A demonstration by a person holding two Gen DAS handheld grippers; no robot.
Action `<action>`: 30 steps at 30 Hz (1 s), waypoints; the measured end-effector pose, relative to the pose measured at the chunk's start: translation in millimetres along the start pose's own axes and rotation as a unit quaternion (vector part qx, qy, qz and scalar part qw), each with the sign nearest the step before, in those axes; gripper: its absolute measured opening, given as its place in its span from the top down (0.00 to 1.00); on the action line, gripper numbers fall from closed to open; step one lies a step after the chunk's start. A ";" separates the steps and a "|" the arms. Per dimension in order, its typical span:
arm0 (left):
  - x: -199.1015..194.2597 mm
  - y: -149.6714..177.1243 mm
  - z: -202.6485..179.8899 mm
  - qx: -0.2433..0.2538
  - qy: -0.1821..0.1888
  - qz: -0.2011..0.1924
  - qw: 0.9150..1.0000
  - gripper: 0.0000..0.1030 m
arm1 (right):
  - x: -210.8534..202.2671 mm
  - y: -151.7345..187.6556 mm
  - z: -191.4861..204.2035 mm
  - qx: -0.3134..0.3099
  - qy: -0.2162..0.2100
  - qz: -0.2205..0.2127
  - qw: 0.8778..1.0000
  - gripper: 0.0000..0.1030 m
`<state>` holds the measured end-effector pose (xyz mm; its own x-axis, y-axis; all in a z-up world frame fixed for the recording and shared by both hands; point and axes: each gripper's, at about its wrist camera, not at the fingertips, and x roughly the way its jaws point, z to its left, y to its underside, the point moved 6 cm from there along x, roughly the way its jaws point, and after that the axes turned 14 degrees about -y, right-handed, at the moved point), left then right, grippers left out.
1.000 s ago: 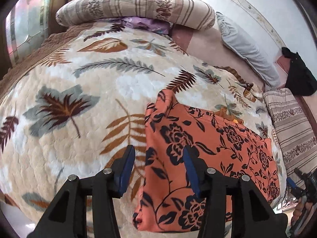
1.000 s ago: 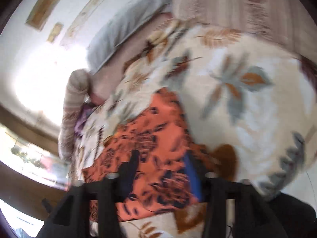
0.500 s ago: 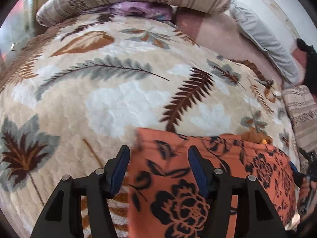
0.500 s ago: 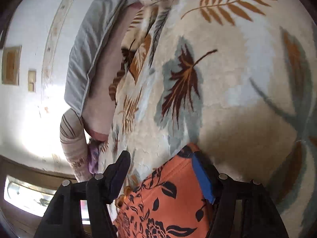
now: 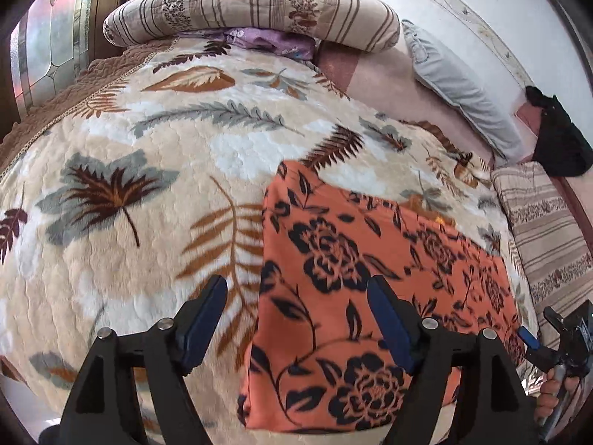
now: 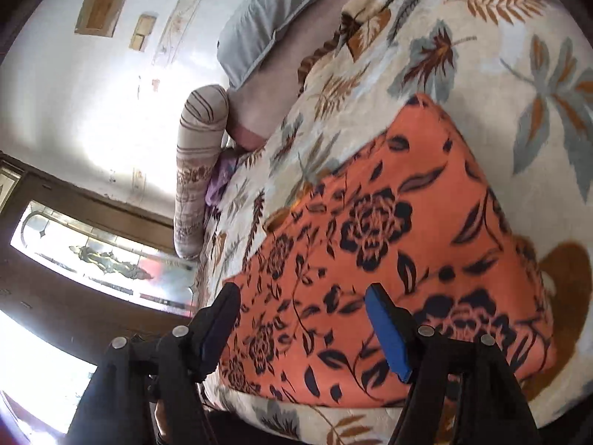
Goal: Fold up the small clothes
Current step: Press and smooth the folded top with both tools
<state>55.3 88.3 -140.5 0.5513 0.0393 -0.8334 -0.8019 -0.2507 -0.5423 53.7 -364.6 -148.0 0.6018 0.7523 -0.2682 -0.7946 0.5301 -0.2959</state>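
Note:
An orange garment with black flowers lies folded flat as a rectangle on the leaf-patterned blanket. My left gripper hovers over the garment's near left edge. Its jaws are opening and the blue pads touch nothing. In the right wrist view the same garment spreads out below my right gripper. Those jaws are also opening, and the cloth lies under them, not pinched. A hand holding the right gripper shows at the left view's lower right edge.
A rolled striped quilt and a purple cloth lie at the bed's far end. A grey pillow, a black item and a striped folded blanket sit along the right. A patterned glass window lies beyond the bed.
Half a second ago both grippers were forward at the garment's far edge; now they have drawn back to its near side. The left jaws stand clearly wider than before.

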 end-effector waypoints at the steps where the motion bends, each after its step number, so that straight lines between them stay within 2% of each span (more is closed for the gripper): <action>1: 10.5 13.2 3.0 0.009 -0.024 0.022 0.999 0.24 | -2.3 5.9 -15.6 0.010 0.033 -0.005 0.999 0.29; 2: 25.5 28.5 7.8 0.022 -0.057 0.059 0.996 0.24 | -9.6 9.9 -35.9 0.031 0.074 -0.021 0.997 0.29; 3: 34.1 39.3 11.5 0.032 -0.067 0.077 0.994 0.24 | -14.6 9.7 -54.0 0.054 0.087 -0.034 0.994 0.30; 4: 26.1 39.9 12.7 0.037 -0.064 0.048 0.996 0.24 | -21.6 10.7 -59.6 0.076 0.065 -0.050 0.994 0.31; 5: 18.2 41.3 14.9 0.039 -0.079 0.045 0.995 0.24 | -28.4 11.5 -57.5 0.084 0.067 -0.060 0.992 0.30; 6: 10.6 41.8 16.9 0.035 -0.083 0.045 0.995 0.24 | -33.3 11.1 -50.9 0.073 0.079 -0.064 0.992 0.29; 7: 0.9 41.1 18.8 0.024 -0.072 0.033 0.997 0.24 | -35.9 11.4 -38.7 0.048 0.077 -0.065 0.994 0.29; 9: -12.4 42.8 23.5 0.013 -0.062 0.010 0.998 0.24 | -33.8 16.2 -18.7 0.017 0.043 -0.052 0.998 0.27; 10: -8.6 47.1 26.9 0.015 -0.074 0.018 0.997 0.24 | -32.6 21.4 -14.3 0.012 0.033 -0.045 0.998 0.25; 12: 13.2 60.5 37.4 0.018 -0.096 0.065 0.993 0.23 | -28.9 28.7 -29.5 0.025 0.059 -0.034 0.997 0.22; 13: 12.4 60.2 40.0 0.013 -0.087 0.059 0.994 0.22 | -28.4 30.3 -48.8 0.046 0.090 -0.031 0.994 0.23; 15: -0.8 56.9 42.4 0.007 -0.094 0.048 0.994 0.22 | -38.6 32.9 -60.6 0.085 0.064 -0.067 0.992 0.26; 18: -22.7 49.8 41.9 0.005 -0.089 0.010 0.996 0.22 | -56.2 29.1 -41.8 0.037 0.090 -0.093 0.991 0.24; 20: -24.7 48.0 39.8 0.004 -0.081 0.002 0.997 0.22 | -56.8 32.5 -33.8 0.030 0.060 -0.090 0.994 0.23; 21: -18.6 49.3 38.9 0.008 -0.084 0.010 0.996 0.22 | -53.7 36.3 -37.5 0.041 0.050 -0.080 0.995 0.23; 23: 3.4 56.9 41.8 0.019 -0.116 0.050 0.992 0.22 | -50.0 41.8 -60.1 0.074 0.087 -0.069 0.991 0.23; 24: 8.8 60.8 43.7 0.017 -0.115 0.064 0.991 0.21 | -52.5 42.9 -66.9 0.091 0.077 -0.079 0.990 0.23; 25: 5.5 60.7 45.6 0.005 -0.111 0.061 0.992 0.22 | -57.7 41.5 -64.3 0.100 0.066 -0.090 0.989 0.23; 27: -9.9 56.2 46.5 -0.009 -0.109 0.035 0.993 0.22 | -63.6 37.4 -51.0 0.076 0.079 -0.095 0.989 0.23; 30: -26.4 41.6 34.0 0.005 -0.107 0.002 0.994 0.22 | -63.0 26.5 -25.4 0.042 0.061 -0.093 0.993 0.22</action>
<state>-0.5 109.6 -144.7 0.4867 0.2438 -0.8388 -0.8069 -0.2423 -0.5386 -3.3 -407.8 -162.2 0.7395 0.5886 -0.3266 -0.6701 0.6899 -0.2738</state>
